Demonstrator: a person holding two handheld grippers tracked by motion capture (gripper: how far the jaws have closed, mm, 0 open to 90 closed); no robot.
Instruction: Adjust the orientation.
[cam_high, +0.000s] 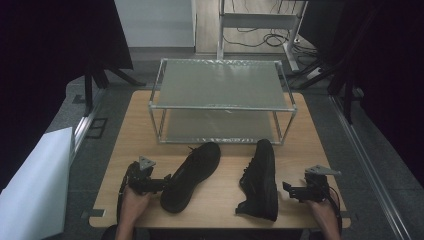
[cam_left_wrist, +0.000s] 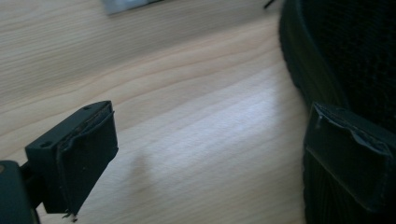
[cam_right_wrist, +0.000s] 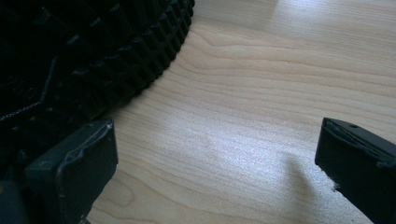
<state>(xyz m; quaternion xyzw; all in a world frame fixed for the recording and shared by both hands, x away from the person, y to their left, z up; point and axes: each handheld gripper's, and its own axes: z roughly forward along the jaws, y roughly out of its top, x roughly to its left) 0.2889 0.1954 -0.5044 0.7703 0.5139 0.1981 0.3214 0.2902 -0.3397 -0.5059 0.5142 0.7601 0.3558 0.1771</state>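
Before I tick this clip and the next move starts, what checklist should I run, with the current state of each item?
1. Left hand-held gripper open: ok.
2. Right hand-held gripper open: ok.
3. Left shoe resting on its sole: ok.
4. Right shoe upright: not ok; it lies on its side, tread facing the right hand-held gripper.
5. Both rack shelves free: ok.
6. Left hand-held gripper touching the left shoe: cannot tell.

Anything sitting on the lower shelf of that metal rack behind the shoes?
The rack's lower shelf looks bare from the high view, as does its top shelf. The back of the lower shelf lies under the top shelf, so something small there could be hidden.
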